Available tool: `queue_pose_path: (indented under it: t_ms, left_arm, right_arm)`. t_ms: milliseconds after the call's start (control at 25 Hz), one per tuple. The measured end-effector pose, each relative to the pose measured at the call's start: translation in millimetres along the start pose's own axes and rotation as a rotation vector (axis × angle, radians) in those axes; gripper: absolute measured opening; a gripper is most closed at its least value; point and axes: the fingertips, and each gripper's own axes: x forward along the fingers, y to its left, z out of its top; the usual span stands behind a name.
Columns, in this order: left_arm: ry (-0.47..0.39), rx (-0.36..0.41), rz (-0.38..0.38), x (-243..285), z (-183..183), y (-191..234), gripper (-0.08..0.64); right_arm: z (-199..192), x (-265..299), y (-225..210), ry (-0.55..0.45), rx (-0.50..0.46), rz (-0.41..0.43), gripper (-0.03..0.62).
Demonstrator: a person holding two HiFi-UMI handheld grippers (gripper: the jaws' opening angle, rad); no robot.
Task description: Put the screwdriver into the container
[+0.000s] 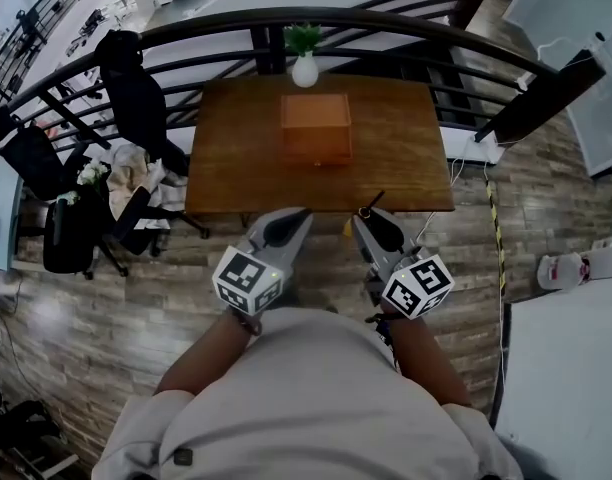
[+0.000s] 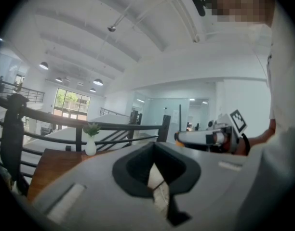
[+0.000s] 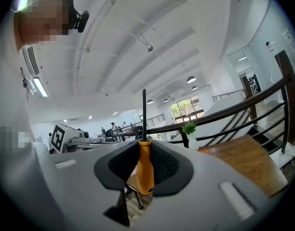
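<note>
A brown wooden table stood against a curved black railing on a floor of grey-brown planks. On the table sat the container, an orange-brown wooden box, and behind it at the far edge a white vase with a green plant. Black office chairs draped with clothes crowded the left side, and beyond the railing a large bright hall with white ceilings opened out.

The person stood short of the table's near edge, holding both grippers close to the body.

The screwdriver had a smooth orange handle and a thin black shaft. It was in the right gripper, well apart from the container and not yet over the table. The dark pads were clamped on the handle from either side.

Its long axis ran roughly in line with the jaws. The handle's butt hung low behind the pads, and the shaft stuck out past the tips, rising straight up in the right gripper view. In the head view the shaft pointed forward and a little right, its tip just at the table's near edge.

The left gripper was closed with nothing between its pads, beside the right one.
</note>
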Motion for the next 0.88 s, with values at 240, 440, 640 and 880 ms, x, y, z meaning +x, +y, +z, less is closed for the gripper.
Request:
queue_pose_path:
  t_ms: [240, 440, 640, 880]
  left_arm:
    - [-0.006, 0.009, -0.023, 6, 30, 64, 0.005]
    - [-0.009, 0.017, -0.051, -1, 40, 108, 0.005]
    - [-0.023, 0.025, -0.067, -2, 52, 140, 0.005]
    - [-0.013, 0.017, -0.065, 11, 61, 163, 0.005]
  right_arm:
    - [19, 61, -3, 0.006, -0.013, -0.021, 0.083]
    - [26, 107, 1, -0.007, -0.021, -0.044, 0.083]
    - [32, 139, 0, -0.011, -0.018, -0.063, 0.081]
    - [39, 165, -11, 0.0, -0.005, -0.054, 0.083]
